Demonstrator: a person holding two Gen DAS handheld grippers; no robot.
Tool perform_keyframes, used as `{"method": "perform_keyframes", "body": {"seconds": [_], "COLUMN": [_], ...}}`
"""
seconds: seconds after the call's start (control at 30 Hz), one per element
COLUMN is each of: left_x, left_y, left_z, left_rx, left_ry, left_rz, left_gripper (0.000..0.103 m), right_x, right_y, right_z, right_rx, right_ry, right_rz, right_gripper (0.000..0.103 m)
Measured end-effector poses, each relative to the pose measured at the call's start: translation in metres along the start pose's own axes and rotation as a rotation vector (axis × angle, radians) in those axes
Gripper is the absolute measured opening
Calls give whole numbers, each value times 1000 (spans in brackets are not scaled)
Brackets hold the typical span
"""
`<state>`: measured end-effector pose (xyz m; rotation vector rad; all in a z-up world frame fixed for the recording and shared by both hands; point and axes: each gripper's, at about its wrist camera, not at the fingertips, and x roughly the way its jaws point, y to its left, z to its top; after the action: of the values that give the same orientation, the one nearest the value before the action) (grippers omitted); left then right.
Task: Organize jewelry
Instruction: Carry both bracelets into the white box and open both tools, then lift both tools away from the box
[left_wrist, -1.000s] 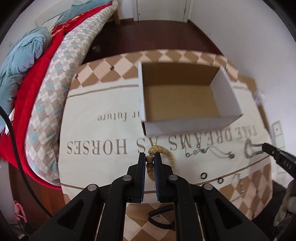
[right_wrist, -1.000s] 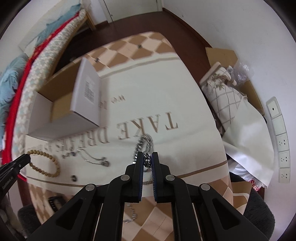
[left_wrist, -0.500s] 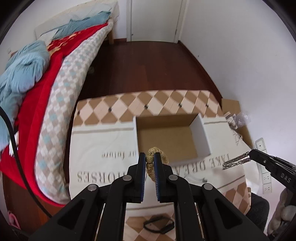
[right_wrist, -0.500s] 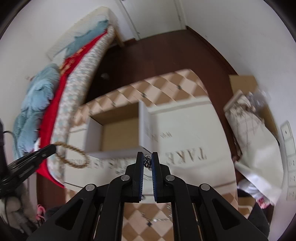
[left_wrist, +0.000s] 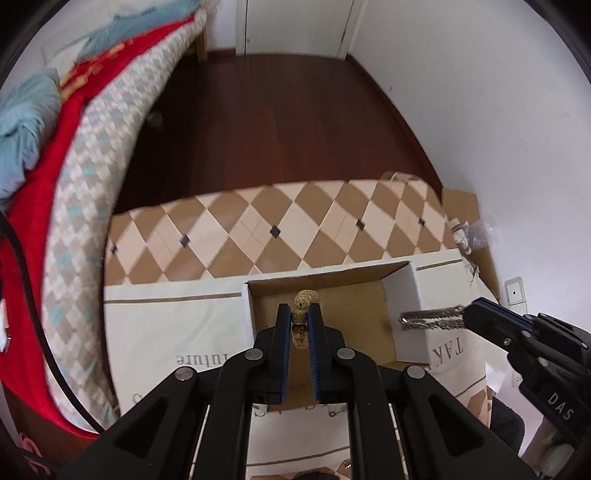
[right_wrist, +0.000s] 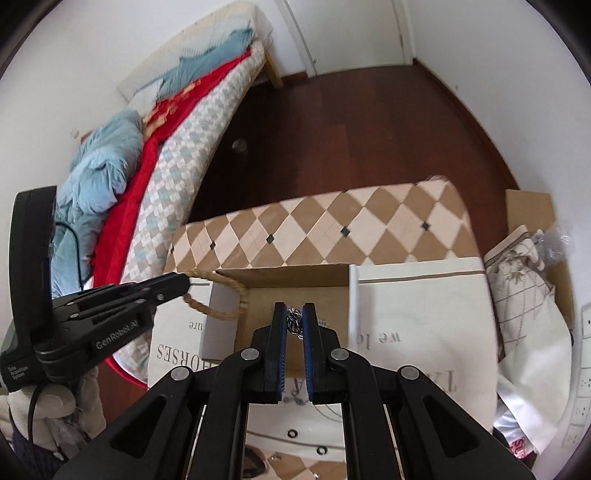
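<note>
An open cardboard box (left_wrist: 404, 291) with white outer walls sits on the cloth-covered table; it also shows in the right wrist view (right_wrist: 288, 275). My left gripper (left_wrist: 299, 314) is shut on a tan bead bracelet (left_wrist: 303, 300), held above the box's left part; its loop hangs over the box's left wall in the right wrist view (right_wrist: 218, 295). My right gripper (right_wrist: 294, 314) is shut on a silver chain (right_wrist: 294, 321), held above the box interior. In the left wrist view the chain (left_wrist: 430, 319) sticks out over the box's right wall.
Small dark rings (right_wrist: 293, 432) and a thin necklace (left_wrist: 332, 410) lie on the printed cloth (right_wrist: 417, 314) near me. A bed (right_wrist: 166, 147) stands left. A bag and cardboard (right_wrist: 524, 266) lie right of the table, by wall sockets (left_wrist: 515, 291).
Both grippers have risen from the cloth with their jewelry and moved forward over the box. The bracelet and chain now hang above it.
</note>
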<state>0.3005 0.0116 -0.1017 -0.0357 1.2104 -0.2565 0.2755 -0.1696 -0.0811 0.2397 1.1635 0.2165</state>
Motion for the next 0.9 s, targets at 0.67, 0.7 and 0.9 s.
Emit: {"method": "perform_keyframes", "body": {"seconds": [0.67, 0.7, 0.9], "left_x": [4, -1, -16], "left_y": [22, 23, 28], "left_z": [11, 8, -14], "left_rx": [-73, -74, -73], "left_ry": [0, -23, -103], "left_rz": [20, 64, 197], "left_gripper": [63, 65, 103], "right_x": [56, 53, 42], "right_y": [6, 6, 10], "right_z": [17, 15, -5], "right_rx": [-45, -54, -126], "right_ry": [117, 113, 80], "right_rz": [-107, -130, -310], "right_gripper": [43, 55, 102]}}
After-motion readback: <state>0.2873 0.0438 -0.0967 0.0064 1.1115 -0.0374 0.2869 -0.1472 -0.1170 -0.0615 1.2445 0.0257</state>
